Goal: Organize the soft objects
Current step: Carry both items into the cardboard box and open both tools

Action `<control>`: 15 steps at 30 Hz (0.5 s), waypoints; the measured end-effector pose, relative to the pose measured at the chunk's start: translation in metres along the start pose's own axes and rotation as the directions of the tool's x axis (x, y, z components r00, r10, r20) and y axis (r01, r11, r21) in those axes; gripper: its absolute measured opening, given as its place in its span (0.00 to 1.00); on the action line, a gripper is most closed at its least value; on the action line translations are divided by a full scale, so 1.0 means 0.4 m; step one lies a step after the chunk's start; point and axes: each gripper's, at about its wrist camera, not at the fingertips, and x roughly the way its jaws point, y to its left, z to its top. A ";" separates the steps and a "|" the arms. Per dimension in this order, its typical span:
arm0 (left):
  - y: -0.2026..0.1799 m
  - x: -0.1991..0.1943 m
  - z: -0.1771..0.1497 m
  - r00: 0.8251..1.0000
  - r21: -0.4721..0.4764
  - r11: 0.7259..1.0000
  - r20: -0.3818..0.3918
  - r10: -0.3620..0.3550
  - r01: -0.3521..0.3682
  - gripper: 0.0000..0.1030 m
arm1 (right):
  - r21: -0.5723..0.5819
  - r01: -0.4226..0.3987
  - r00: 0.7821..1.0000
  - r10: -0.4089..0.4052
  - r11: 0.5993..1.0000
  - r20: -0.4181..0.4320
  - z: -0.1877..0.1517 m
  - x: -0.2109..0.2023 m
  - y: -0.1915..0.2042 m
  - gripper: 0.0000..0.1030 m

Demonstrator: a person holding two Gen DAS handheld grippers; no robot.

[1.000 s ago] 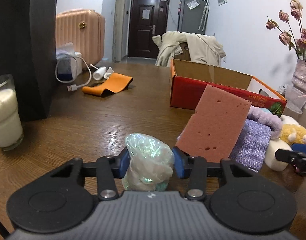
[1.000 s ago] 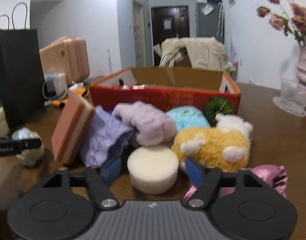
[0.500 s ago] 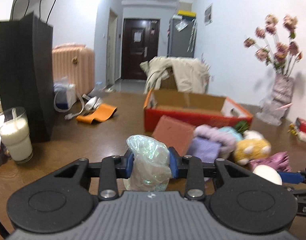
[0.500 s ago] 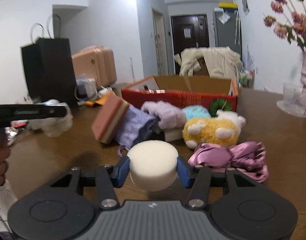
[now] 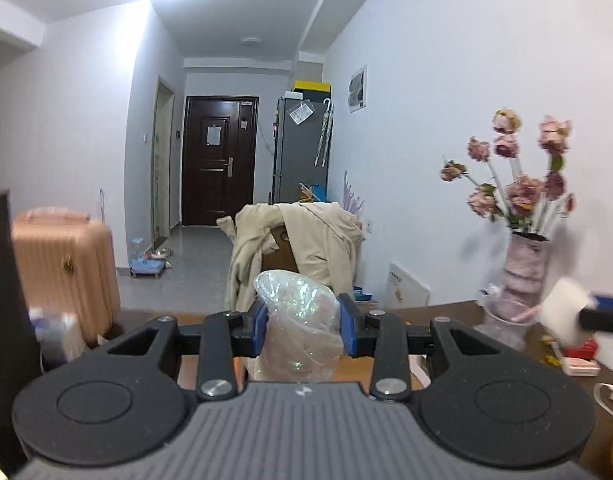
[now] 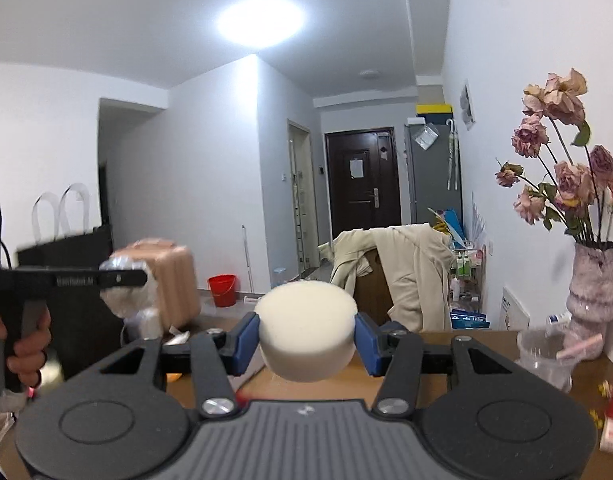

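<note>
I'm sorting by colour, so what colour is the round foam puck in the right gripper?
The round foam puck is cream white, clearest in the right wrist view.

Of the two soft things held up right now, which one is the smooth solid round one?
The white round foam sponge in the right gripper. The left gripper holds a crinkly iridescent plastic-wrapped bundle.
</note>
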 end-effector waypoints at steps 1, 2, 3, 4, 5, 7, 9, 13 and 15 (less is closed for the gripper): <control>0.009 0.049 0.030 1.000 0.009 1.000 -0.022 0.001 -0.001 0.35 | 0.008 -0.004 1.000 0.004 1.000 -0.021 0.039 0.035 -0.024 0.50; 0.020 0.107 0.057 0.999 0.008 1.000 -0.052 0.000 0.001 0.36 | 0.020 -0.008 0.998 0.009 1.000 -0.054 0.074 0.081 -0.049 0.50; 0.030 0.168 0.082 0.996 0.007 1.000 -0.089 0.001 -0.001 0.36 | 0.034 -0.015 0.996 0.018 0.999 -0.090 0.103 0.127 -0.071 0.50; 0.038 0.216 0.095 0.993 0.012 1.000 -0.118 -0.003 0.004 0.36 | 0.054 -0.024 0.990 0.031 0.998 -0.135 0.133 0.189 -0.098 0.50; 0.044 0.284 0.109 0.989 0.017 1.000 -0.151 0.002 0.000 0.36 | 0.073 -0.029 0.984 0.041 0.997 -0.175 0.151 0.240 -0.120 0.50; 0.062 0.399 0.109 0.975 0.027 1.000 -0.223 0.001 0.005 0.36 | 0.078 -0.002 0.966 0.022 0.997 -0.257 0.175 0.372 -0.159 0.50; 0.073 0.518 0.091 0.954 0.017 1.000 -0.300 0.010 -0.005 0.36 | 0.076 0.034 0.945 -0.007 0.997 -0.327 0.166 0.493 -0.187 0.50; 0.084 0.737 -0.025 0.887 0.051 0.999 -0.462 0.024 -0.001 0.37 | 0.049 0.121 0.874 -0.083 0.992 -0.478 0.077 0.758 -0.237 0.50; 0.092 0.811 -0.086 0.848 0.059 0.998 -0.528 0.038 -0.008 0.37 | 0.034 0.163 0.835 -0.120 0.986 -0.538 0.010 0.846 -0.237 0.50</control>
